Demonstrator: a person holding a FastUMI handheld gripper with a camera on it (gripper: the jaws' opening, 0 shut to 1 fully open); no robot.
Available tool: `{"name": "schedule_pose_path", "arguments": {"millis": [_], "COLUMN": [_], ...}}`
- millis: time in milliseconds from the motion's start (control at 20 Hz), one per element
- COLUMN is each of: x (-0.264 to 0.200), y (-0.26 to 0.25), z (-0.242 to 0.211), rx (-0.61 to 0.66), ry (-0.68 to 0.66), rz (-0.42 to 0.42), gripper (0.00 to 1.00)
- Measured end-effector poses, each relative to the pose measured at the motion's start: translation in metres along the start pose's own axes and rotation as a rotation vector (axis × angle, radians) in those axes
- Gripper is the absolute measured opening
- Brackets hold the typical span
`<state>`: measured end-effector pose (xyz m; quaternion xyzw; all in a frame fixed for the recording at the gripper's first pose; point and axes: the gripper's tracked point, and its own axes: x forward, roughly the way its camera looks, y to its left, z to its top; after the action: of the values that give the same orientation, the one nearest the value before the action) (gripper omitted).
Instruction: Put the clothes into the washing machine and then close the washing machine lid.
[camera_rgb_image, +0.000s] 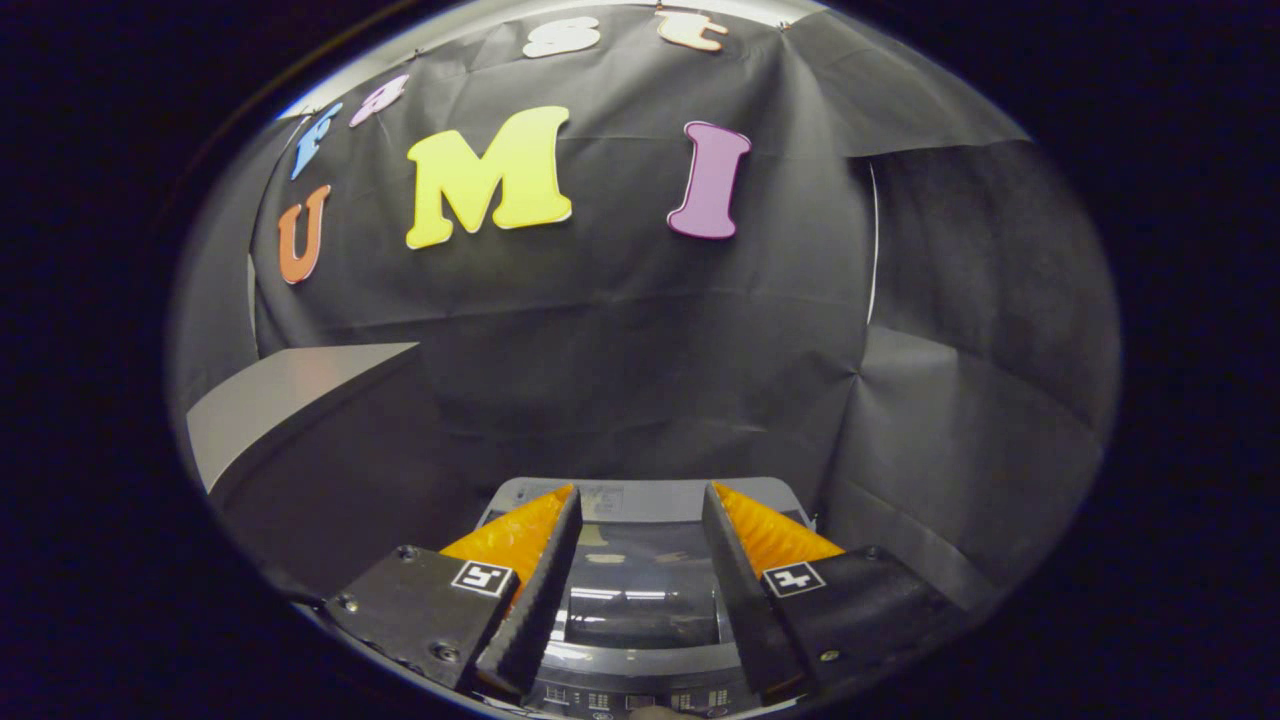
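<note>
Gripper view is taken up, low down between the two fingers, by a grey top-loading washing machine with a dark glossy lid (640, 600), seen from above and from its front side. The dark lid lies flat and closed over the opening, and pale reflections of lights are caught on its shiny surface. A lighter grey rear panel of the machine (640, 497) is seen just beyond the lid, and a strip of small buttons on the front control panel (640, 697) is seen at the near side, closest to the camera. No clothes can be made out on or beside the machine, and whether any lie inside cannot be told through the dark lid. The hand-held gripper (640, 510) is held above the machine with its fingers spread well apart; nothing is held between them, and the lid is framed in the gap. Whether the fingertips touch the machine cannot be told. Small square black-and-white markers are borne on the base of each finger. To the left of the machine, a pale grey flat slab, possibly the top of a desk (290, 395), is seen jutting toward the middle, well apart from the fingers. Behind and around everything, the creased black cloth wall of the booth (640, 350) is hung.
</note>
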<state>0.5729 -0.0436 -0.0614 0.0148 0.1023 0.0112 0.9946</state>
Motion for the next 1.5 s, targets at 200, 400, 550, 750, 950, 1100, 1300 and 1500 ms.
{"name": "schedule_pose_path", "arguments": {"millis": [200, 400, 550, 750, 950, 1100, 1300, 1500], "x": [-0.020, -0.055, -0.100, -0.180, -0.267, -0.336, -0.418, -0.473], "y": [-0.002, 0.002, 0.005, 0.016, 0.024, 0.034, 0.050, 0.058], "z": [-0.013, -0.036, -0.063, -0.101, -0.132, -0.142, -0.139, -0.127], "rx": [-0.003, -0.016, -0.020, 0.000, -0.010, -0.010, 0.004, 0.017], "ry": [0.008, 0.022, 0.037, 0.048, 0.060, 0.051, 0.004, -0.081], "rz": [-0.012, -0.025, -0.056, -0.106, -0.157, -0.173, -0.145, -0.098], "gripper": [0.77, 0.77, 0.78, 0.78, 0.78, 0.78, 0.78, 0.80]}}
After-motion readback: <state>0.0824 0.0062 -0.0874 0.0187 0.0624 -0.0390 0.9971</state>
